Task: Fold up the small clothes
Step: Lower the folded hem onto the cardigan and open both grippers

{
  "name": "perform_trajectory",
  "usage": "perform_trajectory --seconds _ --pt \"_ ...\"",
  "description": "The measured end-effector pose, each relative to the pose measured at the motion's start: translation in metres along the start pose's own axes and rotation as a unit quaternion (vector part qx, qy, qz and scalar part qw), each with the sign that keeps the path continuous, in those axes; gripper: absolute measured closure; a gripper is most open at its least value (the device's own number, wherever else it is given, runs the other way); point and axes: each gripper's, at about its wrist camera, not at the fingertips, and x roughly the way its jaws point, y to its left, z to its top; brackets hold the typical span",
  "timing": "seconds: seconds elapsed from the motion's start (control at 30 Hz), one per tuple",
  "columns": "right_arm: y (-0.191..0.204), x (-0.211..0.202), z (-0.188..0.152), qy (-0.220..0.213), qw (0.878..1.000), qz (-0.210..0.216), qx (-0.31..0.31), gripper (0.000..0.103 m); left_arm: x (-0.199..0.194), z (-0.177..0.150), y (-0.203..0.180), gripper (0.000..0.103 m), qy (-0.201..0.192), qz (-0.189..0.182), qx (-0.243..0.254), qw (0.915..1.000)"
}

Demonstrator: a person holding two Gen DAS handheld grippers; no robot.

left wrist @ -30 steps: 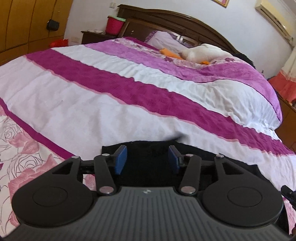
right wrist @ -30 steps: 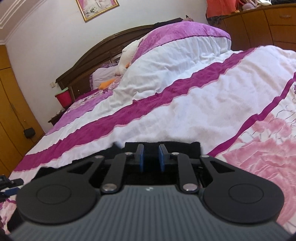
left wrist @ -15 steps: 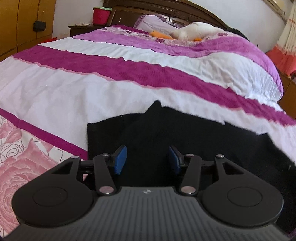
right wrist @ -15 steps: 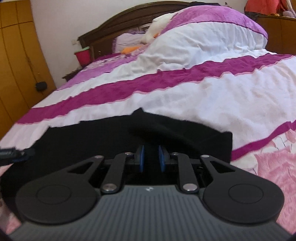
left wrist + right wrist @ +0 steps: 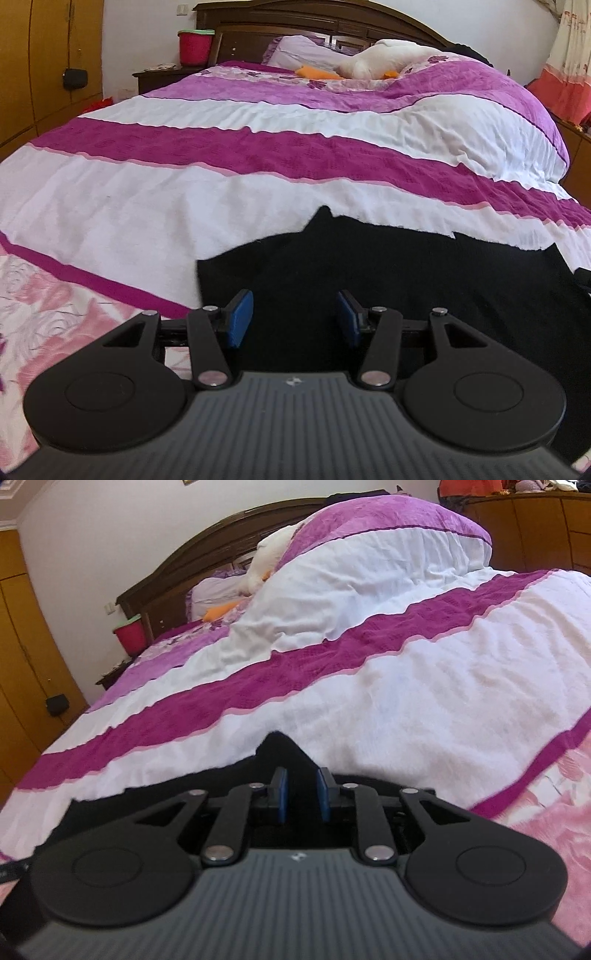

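1. While no brand name or readable writing shows anywhere, a small pale emblem sits on the ribbed body of each gripper, too small to make out.
2. One container is visible: a red bucket with a green rim stands on the nightstand beside the dark headboard; its contents cannot be seen.
3. The black garment lies spread on the striped bedspread, near the foot of the bed.
4. The left gripper is just over the garment with its blue pads wide apart, holding nothing.
5. The right gripper has its pads close together with a narrow gap; black cloth rises between them, but I cannot tell if they really pinch it.
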Motion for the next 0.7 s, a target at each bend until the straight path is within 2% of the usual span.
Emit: perform_trajectory --seconds 0.03,0.1,0.33,0.57,0.7 --pt "0.0 -0.008 -0.001 -0.003 1.0 0.004 -0.002 0.059 -0.005 0.001 0.001 0.047 -0.001 0.003 0.002 1.0" --pt "0.001 -0.024 -0.003 -0.009 1.0 0.012 -0.011 0.053 -0.015 0.003 0.003 0.047 -0.002 0.01 0.012 0.9999" --pt "0.001 -0.076 -0.012 -0.013 0.999 0.02 -0.029 0.053 -0.063 0.002 0.009 0.046 0.0 0.02 0.051 0.9985" --pt "-0.012 -0.105 -0.031 -0.002 1.0 -0.002 -0.024 0.053 -0.104 -0.017 0.028 0.042 0.023 0.01 0.033 0.9991" --pt "-0.028 -0.106 -0.044 0.013 1.0 -0.018 0.009 0.05 -0.109 -0.034 0.036 0.04 0.035 0.019 0.032 0.9987"
